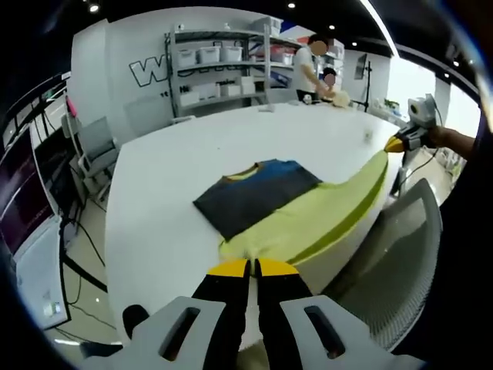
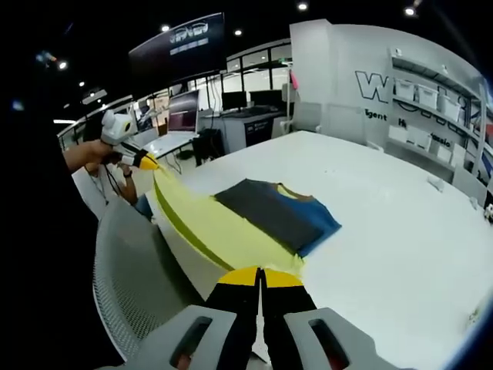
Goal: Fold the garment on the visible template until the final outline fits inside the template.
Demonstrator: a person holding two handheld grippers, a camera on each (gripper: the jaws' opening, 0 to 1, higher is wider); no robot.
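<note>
A garment lies on the white table [image 1: 166, 166]. Its dark grey and blue part [image 1: 254, 196] rests flat, with a yellow collar edge at the far side. Its yellow-green part [image 1: 327, 208] is lifted along the table's near edge and stretched taut between both grippers. My left gripper [image 1: 252, 267] is shut on one end of that yellow-green cloth, and the right gripper [image 1: 399, 142] holds the other end at the far right. In the right gripper view, my right gripper [image 2: 260, 276] is shut on the yellow-green cloth [image 2: 204, 223] beside the grey and blue part [image 2: 273, 212]. The left gripper [image 2: 145, 161] pinches the far end there, held by a hand.
A grey mesh chair [image 1: 404, 235] [image 2: 127, 270] stands against the table's near edge below the stretched cloth. Shelves with white bins [image 1: 223, 69] [image 2: 439, 100] line the far wall. Two people [image 1: 312, 73] work at the table's far end. Desks with monitors [image 2: 185, 116] stand beyond.
</note>
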